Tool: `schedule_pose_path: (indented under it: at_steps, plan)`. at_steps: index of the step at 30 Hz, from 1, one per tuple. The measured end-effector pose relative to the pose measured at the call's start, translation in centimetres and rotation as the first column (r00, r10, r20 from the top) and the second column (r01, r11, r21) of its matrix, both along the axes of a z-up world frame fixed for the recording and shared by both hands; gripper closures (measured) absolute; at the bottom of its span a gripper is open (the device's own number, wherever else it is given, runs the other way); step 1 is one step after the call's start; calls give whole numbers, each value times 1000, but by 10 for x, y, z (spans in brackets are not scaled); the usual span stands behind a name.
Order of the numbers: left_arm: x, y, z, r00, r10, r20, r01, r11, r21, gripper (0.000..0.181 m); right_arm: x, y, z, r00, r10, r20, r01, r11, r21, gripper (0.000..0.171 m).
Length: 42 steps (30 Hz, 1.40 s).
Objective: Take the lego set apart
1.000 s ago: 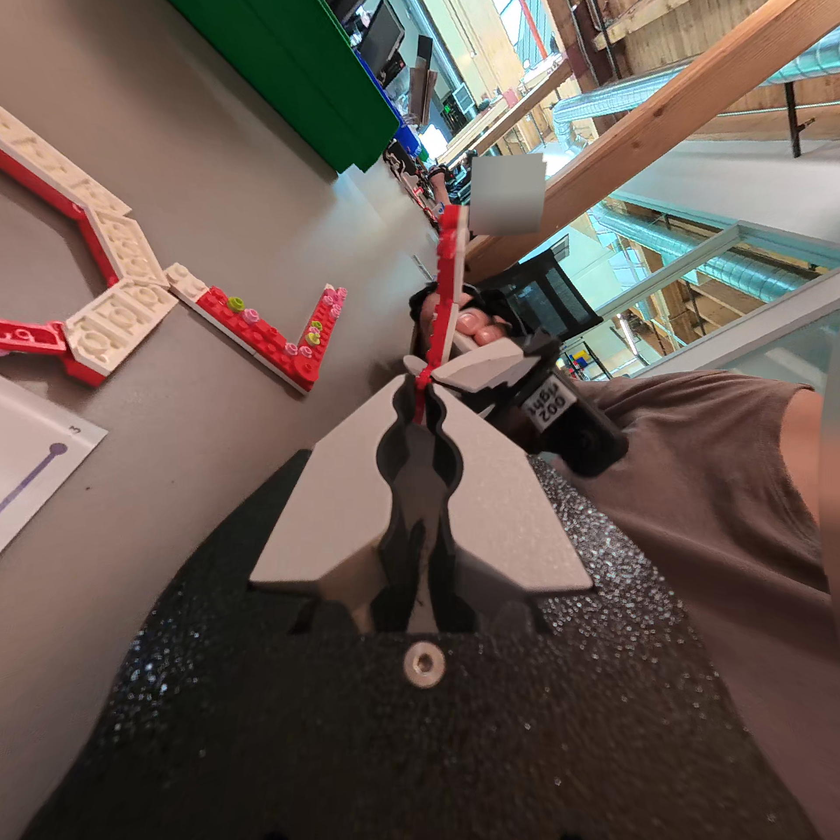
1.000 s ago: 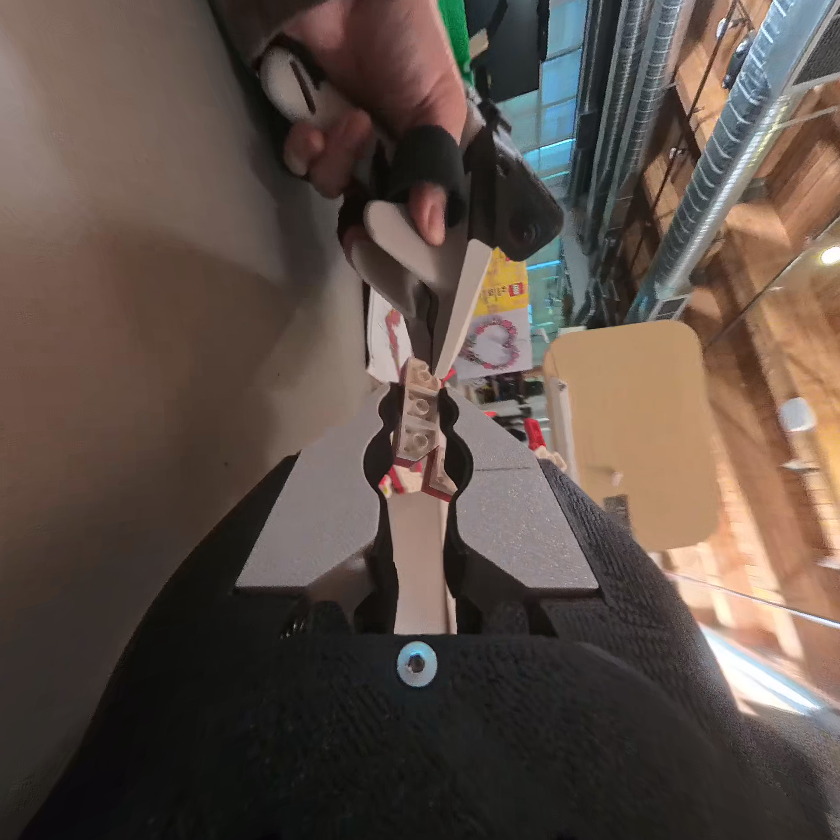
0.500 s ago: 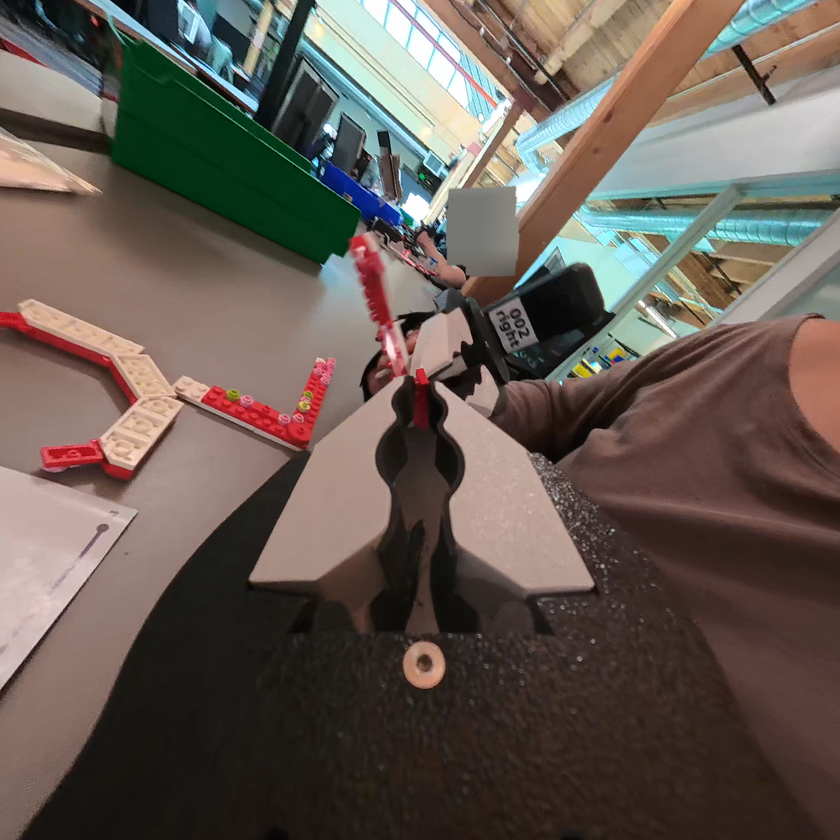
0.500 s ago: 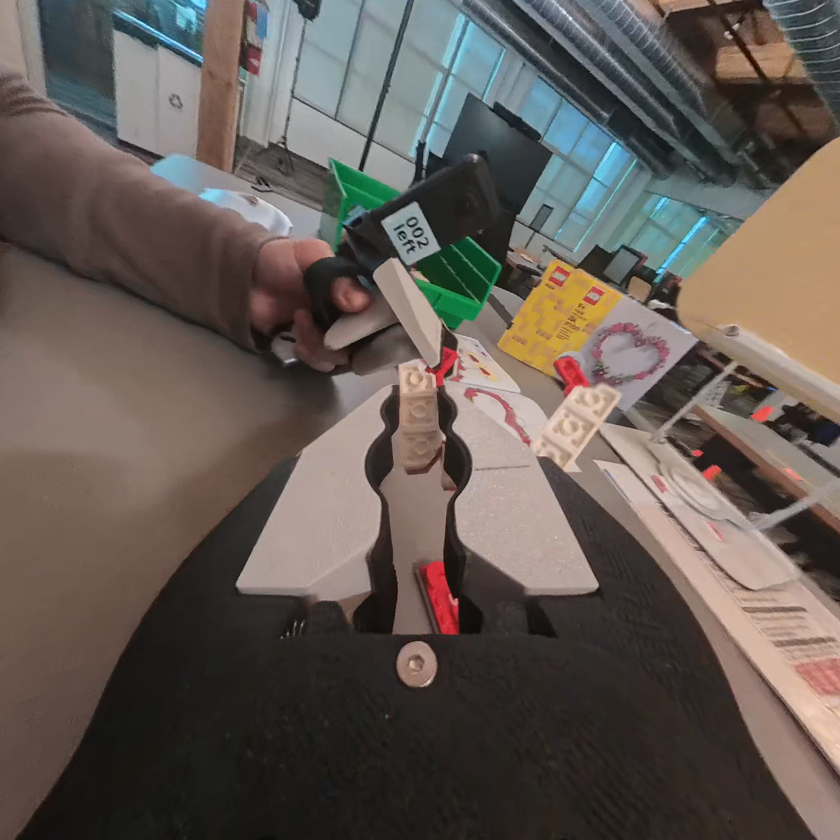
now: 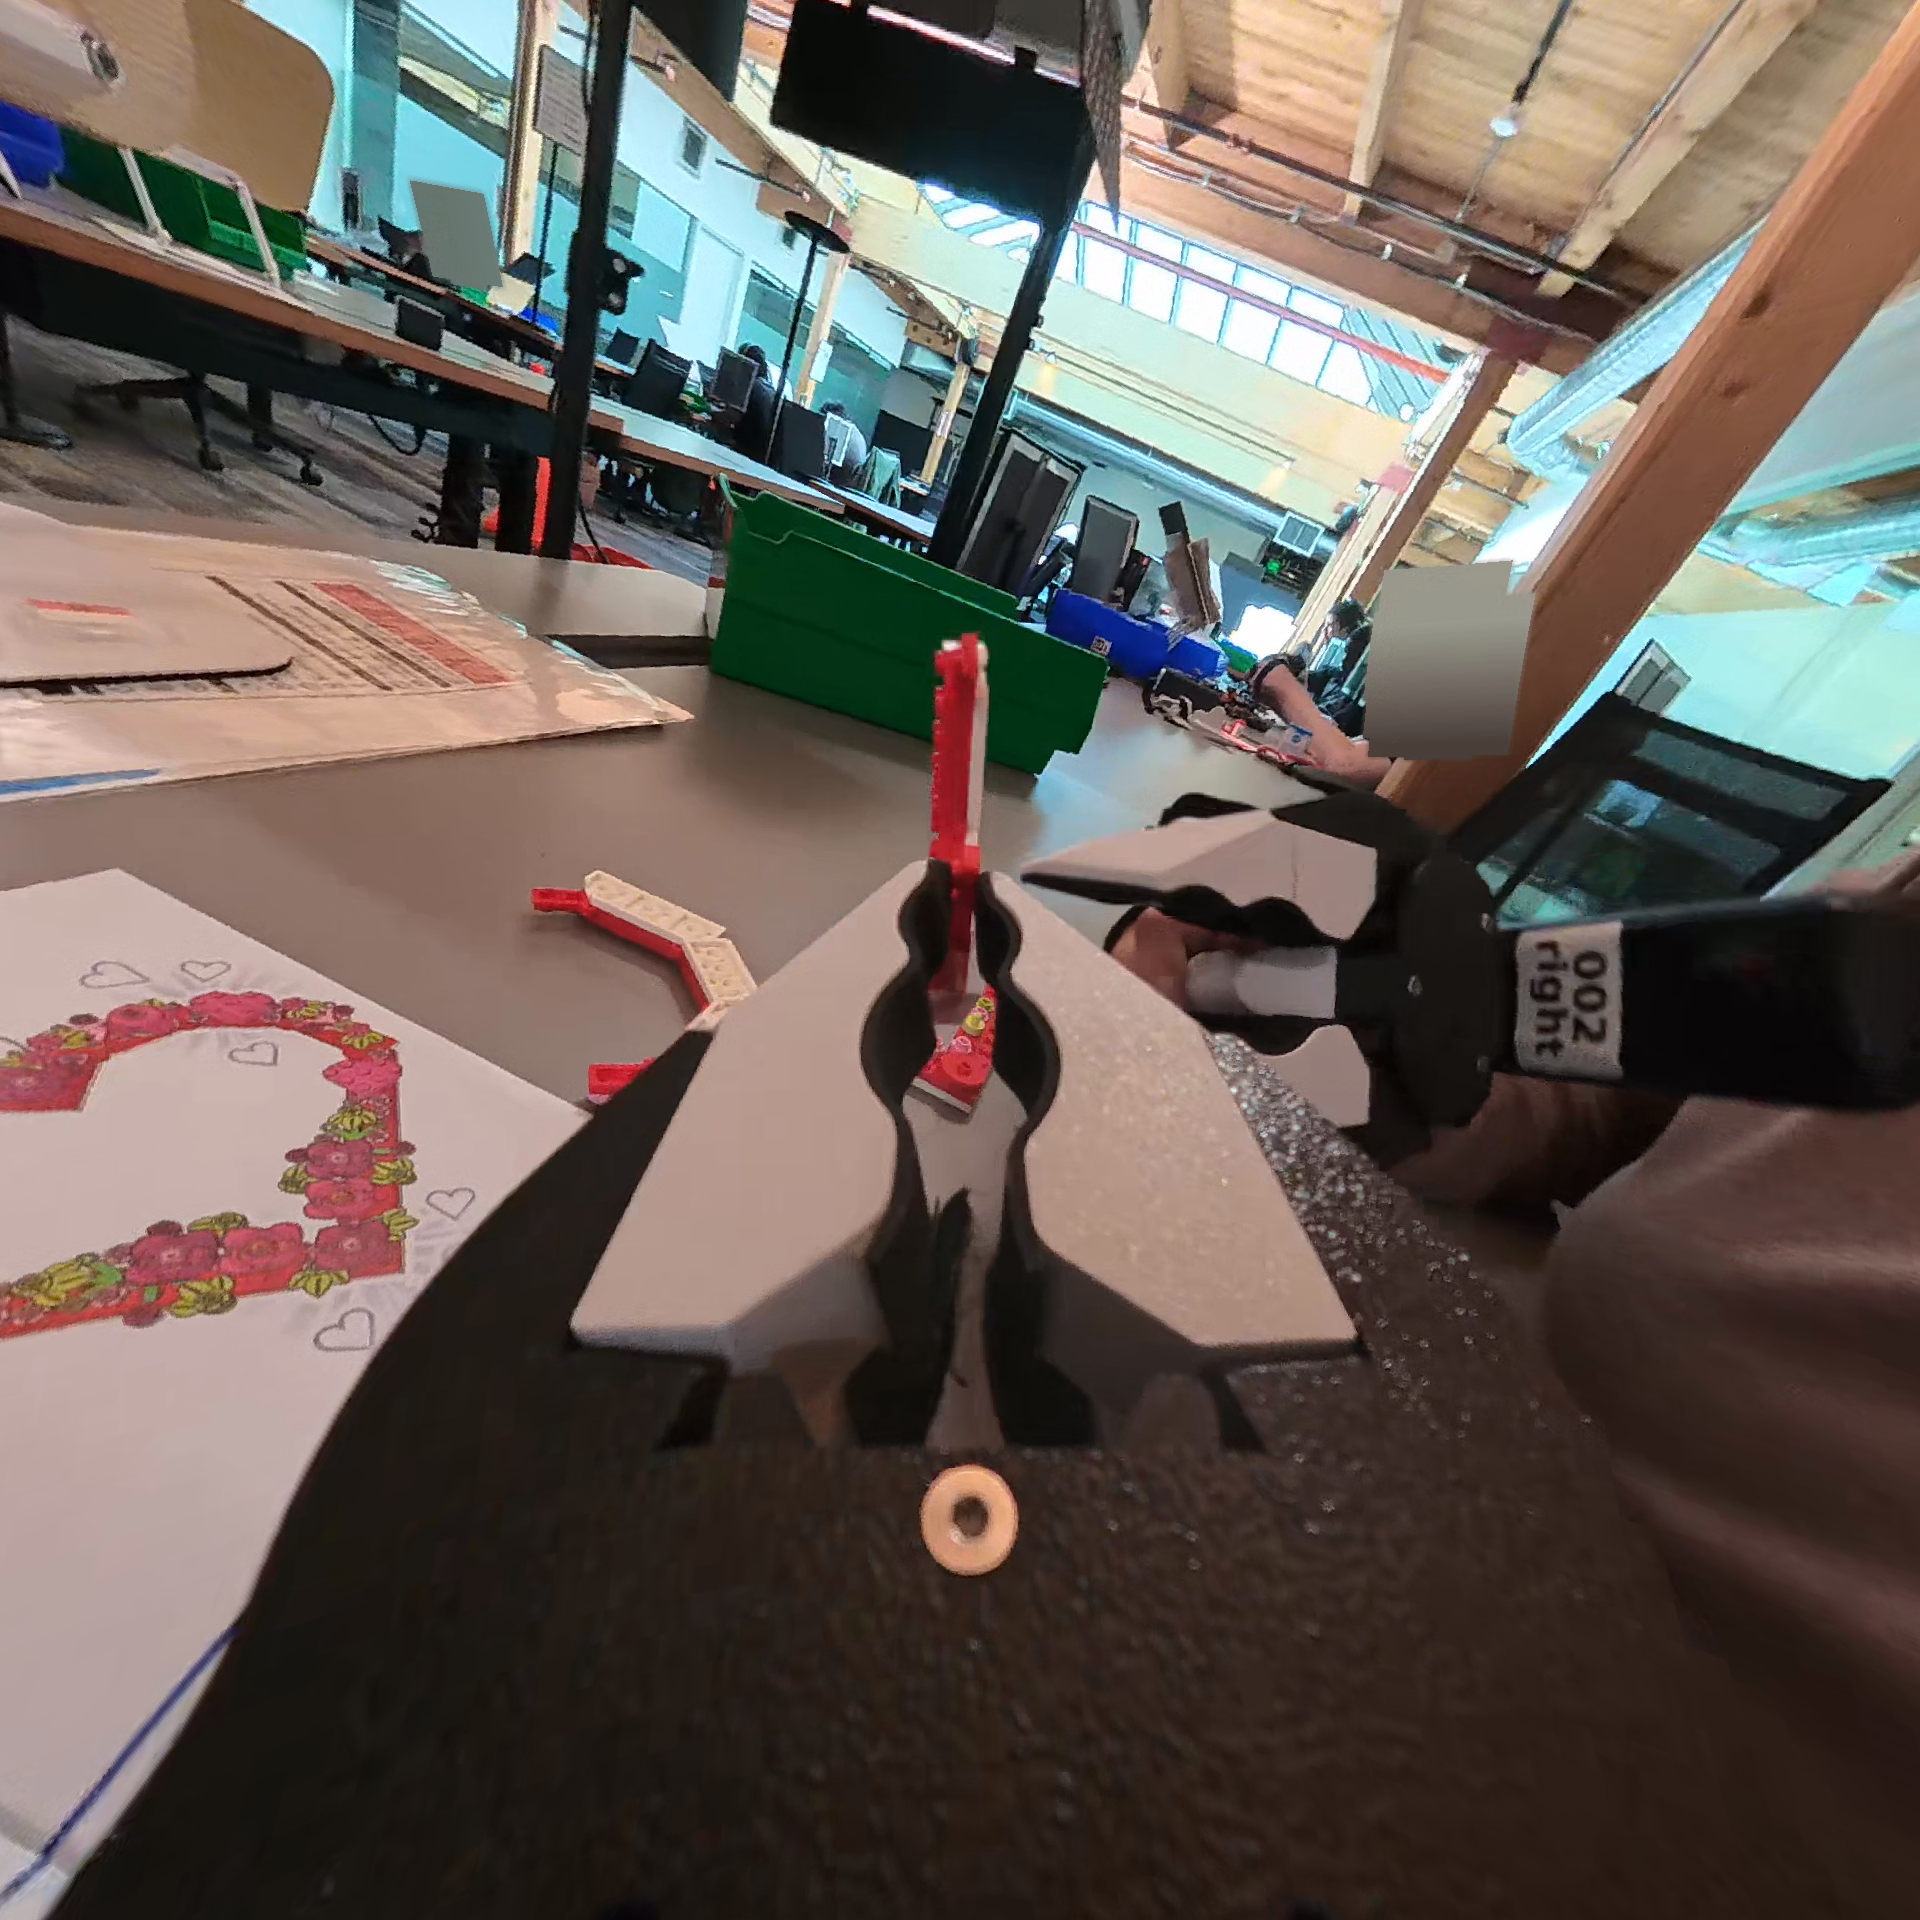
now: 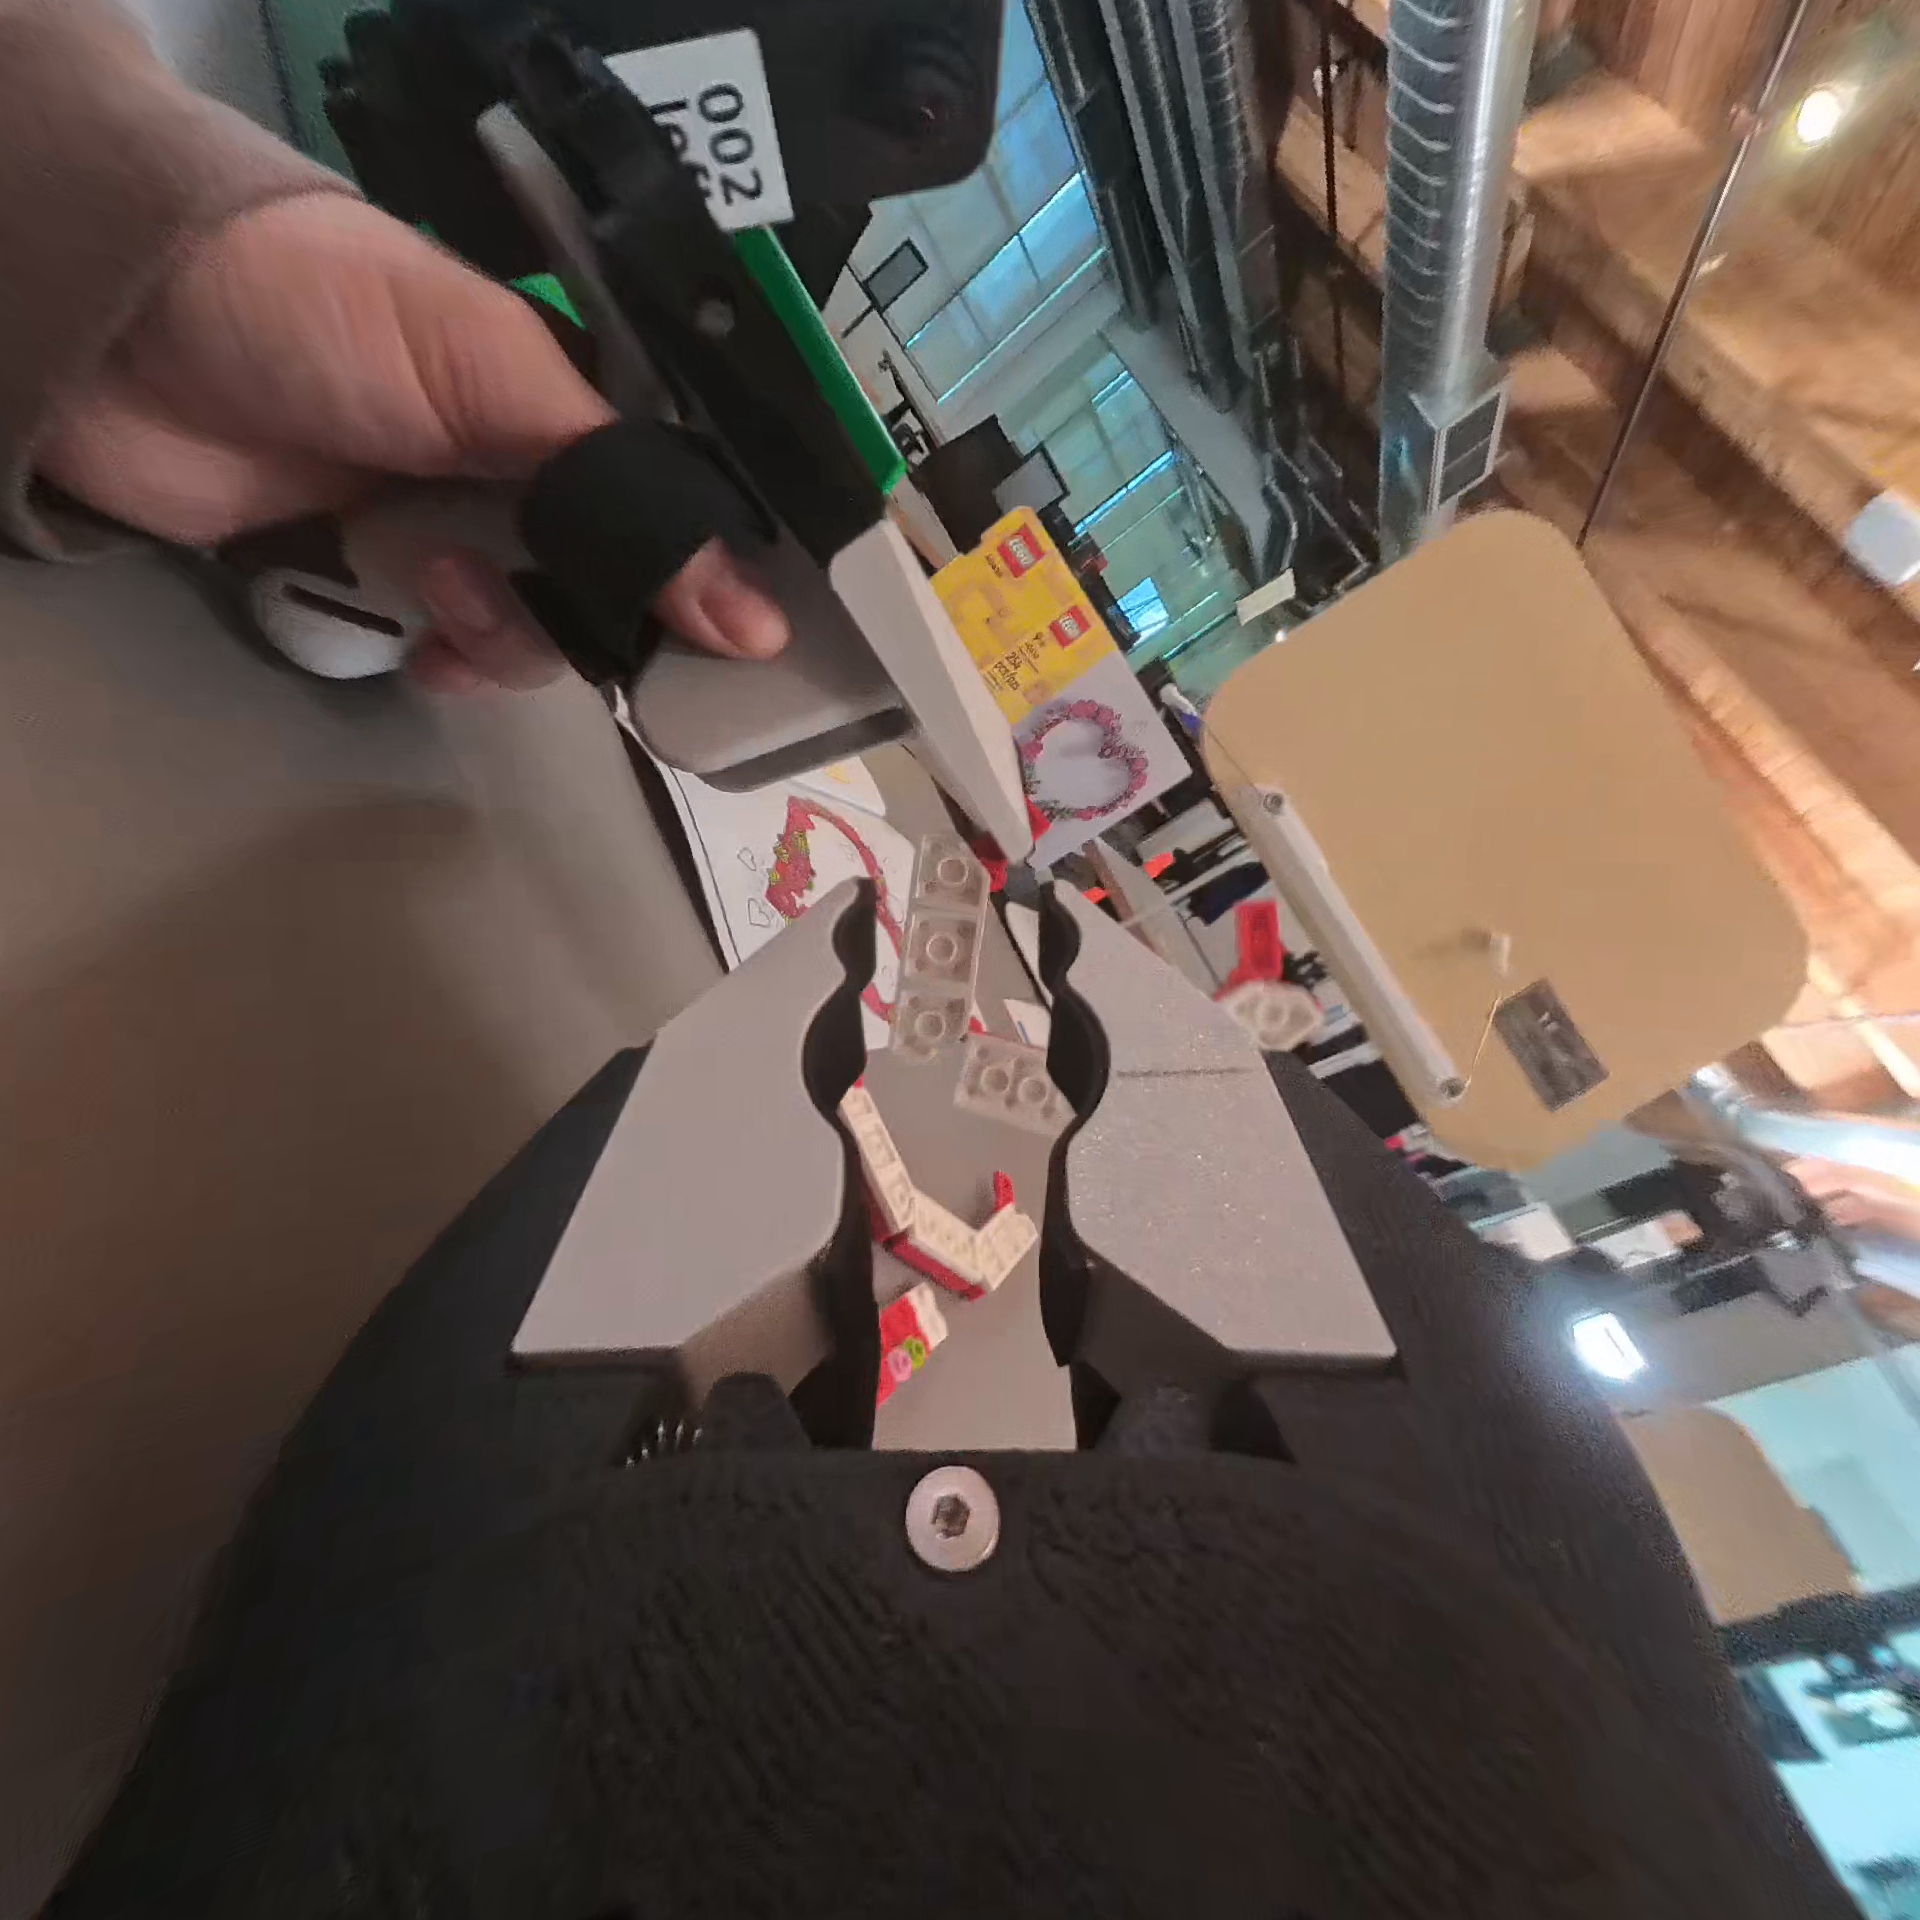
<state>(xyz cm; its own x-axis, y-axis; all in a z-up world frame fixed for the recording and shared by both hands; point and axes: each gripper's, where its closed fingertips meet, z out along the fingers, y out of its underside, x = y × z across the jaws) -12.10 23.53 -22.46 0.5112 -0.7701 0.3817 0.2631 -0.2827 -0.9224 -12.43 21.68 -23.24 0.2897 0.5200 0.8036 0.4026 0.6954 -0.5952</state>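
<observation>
Released, white plates (image 6: 943, 954) hang free between right hand-held gripper's (image 6: 951, 902) spread fingers; left hand-held gripper (image 5: 954, 881) clamps red strip (image 5: 954, 748).

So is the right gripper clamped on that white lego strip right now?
No, the right gripper is open, and the white lego strip sits loose between its fingers.

Grey table (image 5: 312, 831) carries: curved red-and-white lego segment (image 5: 665, 935), white sheet printed with a flower heart (image 5: 187, 1195), green bin (image 5: 894, 655) at far edge, plastic-sleeved papers (image 5: 312, 665) far left
</observation>
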Motion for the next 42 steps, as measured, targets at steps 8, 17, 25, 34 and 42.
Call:
schedule_pose_path:
  at_steps: [8, 17, 25, 34, 42]
  plan:
    - [-6, 1, 2, 999, -16, 35, 17, 999, -30, 180, -11, 7, -10, 999, -1, 49, 2, 1000, -20, 132]
    - [-26, 8, 9, 979, 198, -54, -186, 966, 177, 179, 26, 12, 22, 987, -14, -160, 8, 999, -34, 161]
    - [-51, 14, 18, 953, 302, -6, -293, 930, 220, 179, 112, 77, 33, 930, -243, -276, 208, 966, -150, 165]
    - [44, -36, -32, 808, -4, -589, 238, 917, 320, 179, 163, 125, 21, 817, -434, -380, 271, 870, -412, 168]
    - [72, -68, -59, 642, -9, -767, 469, 796, 383, 179, 151, 119, 17, 853, -389, -348, 244, 886, -395, 168]
